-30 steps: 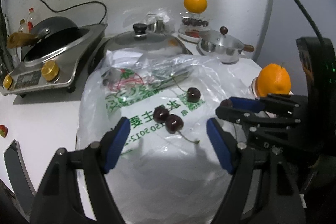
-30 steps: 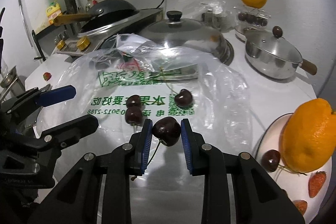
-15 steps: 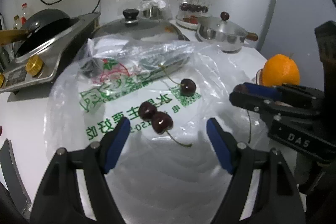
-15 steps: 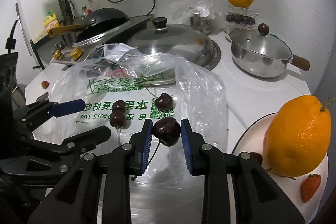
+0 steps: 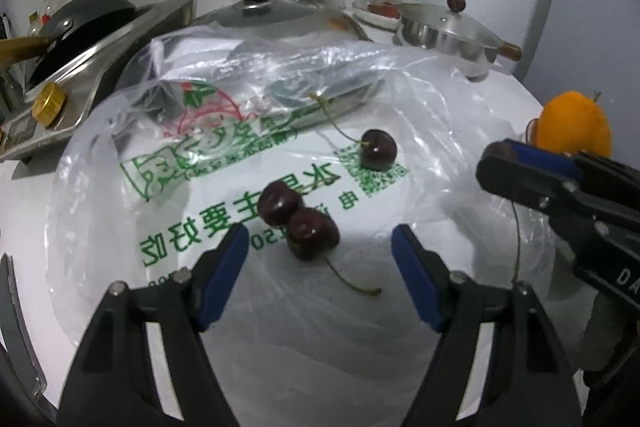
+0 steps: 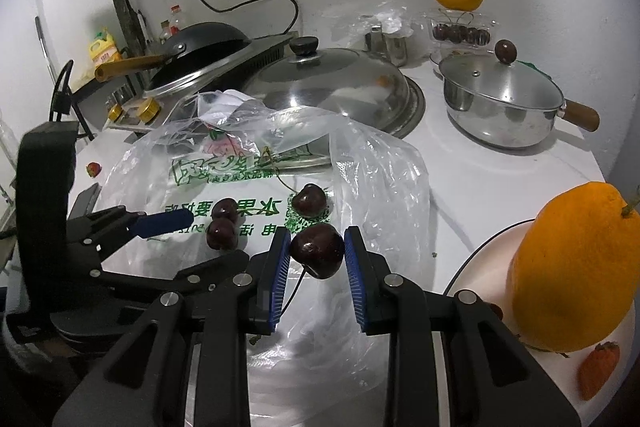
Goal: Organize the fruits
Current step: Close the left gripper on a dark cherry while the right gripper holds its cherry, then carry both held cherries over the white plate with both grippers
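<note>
The right gripper [image 6: 317, 255] pinches a dark cherry [image 6: 317, 250] above the plastic bag [image 6: 372, 163]. The left gripper [image 5: 320, 259], closing, brackets two touching cherries [image 5: 296, 221] without contact.

Black tongs [image 6: 316, 253], blue ribbed pads [image 6: 280, 267], silver screws.

White counter [image 6: 492, 183] bears plastic bag [image 6: 372, 171], saucepan [image 6: 500, 107], plate [image 6: 476, 267]

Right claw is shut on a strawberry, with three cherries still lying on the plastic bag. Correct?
Not quite. The right claw is shut on a cherry, not a strawberry; the right wrist view shows the dark round fruit between its pads. Three cherries do lie on the plastic bag.
</note>
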A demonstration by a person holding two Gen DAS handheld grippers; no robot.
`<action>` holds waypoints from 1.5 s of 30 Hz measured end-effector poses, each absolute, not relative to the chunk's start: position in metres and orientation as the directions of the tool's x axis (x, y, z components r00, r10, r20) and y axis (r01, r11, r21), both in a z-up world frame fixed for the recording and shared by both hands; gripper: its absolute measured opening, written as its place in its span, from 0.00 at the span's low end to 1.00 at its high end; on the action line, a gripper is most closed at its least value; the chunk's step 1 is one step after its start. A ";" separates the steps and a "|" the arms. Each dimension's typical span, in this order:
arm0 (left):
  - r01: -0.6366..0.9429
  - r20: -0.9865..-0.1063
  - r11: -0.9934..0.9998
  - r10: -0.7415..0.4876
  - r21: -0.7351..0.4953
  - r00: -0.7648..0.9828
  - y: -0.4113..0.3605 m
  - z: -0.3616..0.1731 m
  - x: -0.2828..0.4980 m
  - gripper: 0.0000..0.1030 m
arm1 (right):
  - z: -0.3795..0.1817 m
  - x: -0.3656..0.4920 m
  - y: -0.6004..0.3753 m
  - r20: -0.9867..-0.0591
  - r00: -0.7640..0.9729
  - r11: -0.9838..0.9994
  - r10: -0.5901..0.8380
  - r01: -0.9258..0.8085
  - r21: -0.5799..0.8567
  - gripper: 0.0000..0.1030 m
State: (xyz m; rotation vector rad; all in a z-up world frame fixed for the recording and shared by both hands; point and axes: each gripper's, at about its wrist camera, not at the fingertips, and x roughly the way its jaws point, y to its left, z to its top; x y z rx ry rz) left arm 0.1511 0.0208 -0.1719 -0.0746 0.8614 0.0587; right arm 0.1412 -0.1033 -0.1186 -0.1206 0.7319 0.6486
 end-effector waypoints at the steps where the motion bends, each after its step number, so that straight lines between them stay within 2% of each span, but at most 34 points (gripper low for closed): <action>1: -0.085 -0.762 0.996 0.027 -0.037 0.648 0.020 -0.173 0.152 0.61 | -0.119 0.142 -0.103 -0.655 0.559 0.799 0.509 -0.590 0.118 0.29; 3: -0.092 -0.765 0.995 0.032 -0.035 0.644 0.021 -0.175 0.154 0.58 | -0.119 0.142 -0.103 -0.654 0.556 0.796 0.513 -0.594 0.120 0.29; 5: -0.097 -0.768 0.995 0.052 -0.014 0.639 0.021 -0.178 0.156 0.51 | -0.119 0.142 -0.102 -0.654 0.553 0.793 0.516 -0.597 0.121 0.29; 14: -0.103 -0.773 0.995 0.054 -0.014 0.632 0.024 -0.183 0.161 0.45 | -0.120 0.144 -0.101 -0.655 0.556 0.794 0.512 -0.597 0.114 0.29; 23: -0.074 -0.772 0.997 0.025 -0.029 0.635 0.026 -0.185 0.161 0.29 | -0.120 0.143 -0.096 -0.659 0.557 0.795 0.505 -0.598 0.103 0.29; 45: -0.033 -0.734 0.998 -0.014 -0.050 0.679 0.023 -0.163 0.138 0.28 | -0.110 0.130 -0.089 -0.651 0.576 0.794 0.494 -0.604 0.068 0.29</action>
